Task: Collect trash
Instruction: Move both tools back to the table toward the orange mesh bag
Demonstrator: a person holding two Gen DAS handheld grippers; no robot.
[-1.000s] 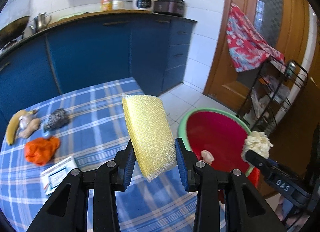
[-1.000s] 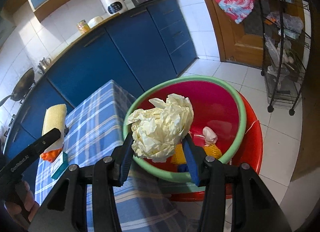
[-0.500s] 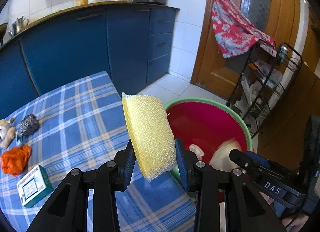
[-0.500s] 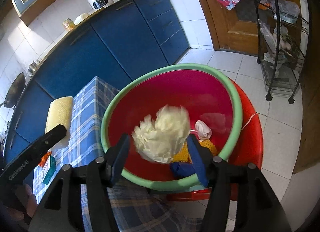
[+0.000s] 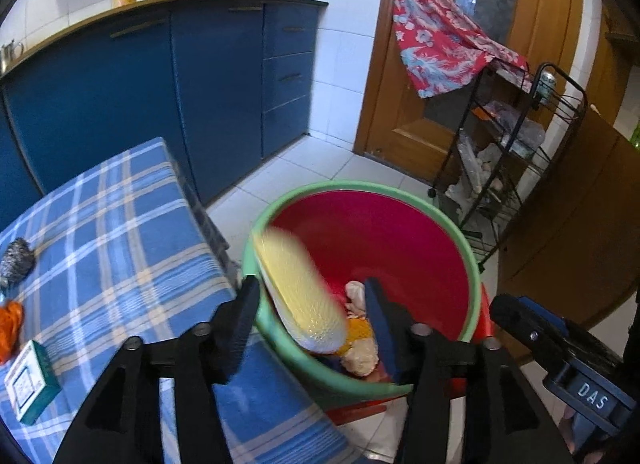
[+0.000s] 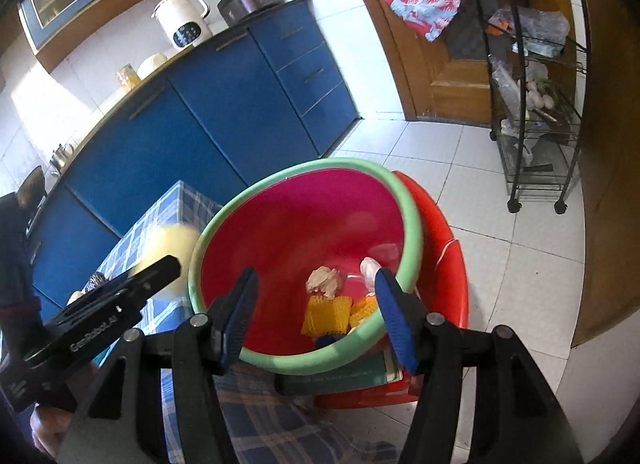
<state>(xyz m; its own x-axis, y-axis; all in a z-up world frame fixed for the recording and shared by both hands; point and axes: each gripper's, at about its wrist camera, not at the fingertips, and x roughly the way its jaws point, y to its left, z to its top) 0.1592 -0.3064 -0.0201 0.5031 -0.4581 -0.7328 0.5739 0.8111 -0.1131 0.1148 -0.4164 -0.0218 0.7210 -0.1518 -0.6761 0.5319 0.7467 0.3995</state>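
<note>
The left tongs (image 5: pixel 310 318) have just spread, and the blurred yellow mesh-covered sponge (image 5: pixel 300 288), gripped half a second back, now tips loose between the pads over the 9 o'clock rim of the green-rimmed red plastic basin (image 5: pixel 476 264); the right tongs (image 6: pixel 316 312) gape empty, their crumpled cream paper wad (image 6: pixel 326 282) already in the basin. Two drops done, then (the sponge not yet landed); on the blue checked bench (image 5: pixel 120 232) I count four things left: one grey steel scourer (image 5: pixel 16 262), one orange scrap (image 5: pixel 10 326), one small teal-and-white box (image 5: pixel 30 382), one pale lump (image 6: pixel 74 298) beside the scourer

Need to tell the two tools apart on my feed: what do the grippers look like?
Both are black two-finger frames with round bolts and blue pads. The left gripper reads "GenRobot.AI" on its side in the right wrist view; the right gripper reads "DAS" in the left view. No cables show. A dark sleeve shows at left.
</note>
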